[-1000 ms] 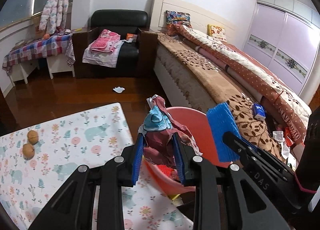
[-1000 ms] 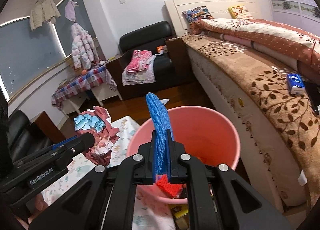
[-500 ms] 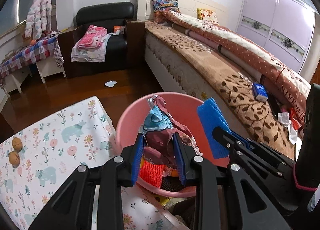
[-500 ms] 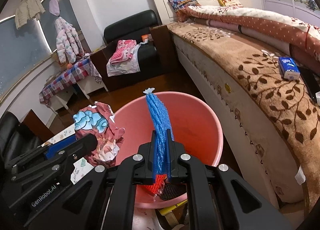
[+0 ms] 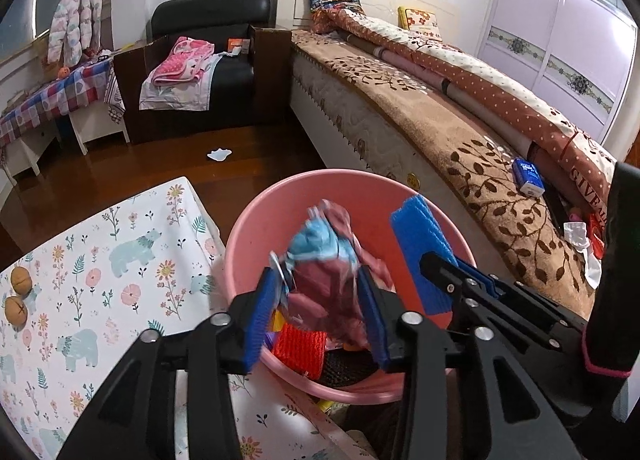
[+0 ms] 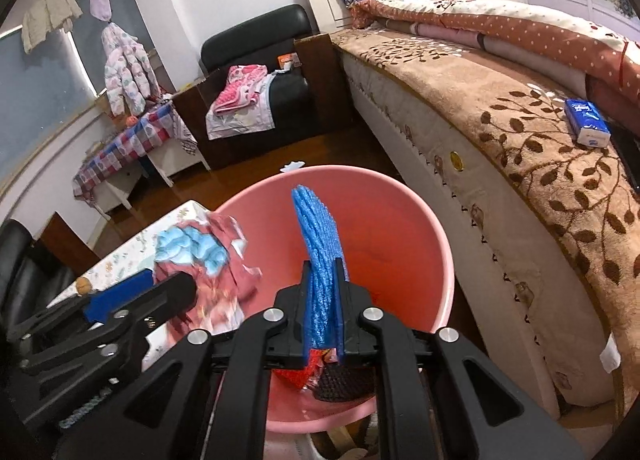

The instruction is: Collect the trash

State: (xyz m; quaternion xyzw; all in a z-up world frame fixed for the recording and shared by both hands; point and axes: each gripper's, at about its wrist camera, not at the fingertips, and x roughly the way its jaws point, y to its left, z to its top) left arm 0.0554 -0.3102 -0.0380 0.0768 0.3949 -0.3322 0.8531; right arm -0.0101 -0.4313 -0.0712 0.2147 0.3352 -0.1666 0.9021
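Observation:
A pink bucket (image 5: 280, 196) stands between the table and the bed, with red and black mesh scraps (image 5: 300, 348) in its bottom. My left gripper (image 5: 320, 292) is over the bucket; its jaws have spread and the crumpled red and blue wrapper (image 5: 324, 260) sits blurred between them. It also shows in the right wrist view (image 6: 200, 256). My right gripper (image 6: 322, 300) is shut on a blue foam net (image 6: 318, 244), held upright over the bucket (image 6: 400, 196).
A table with a floral cloth (image 5: 100, 268) lies left of the bucket, with two walnuts (image 5: 18, 292) on it. The bed (image 5: 460, 128) runs along the right, with a blue tissue pack (image 5: 528, 176). A white scrap (image 5: 218, 154) lies on the wooden floor.
Both grippers have moved forward over the bucket. The left jaws have opened wider and the wrapper between them is now blurred, seemingly slipping loose. The right grip is unchanged.

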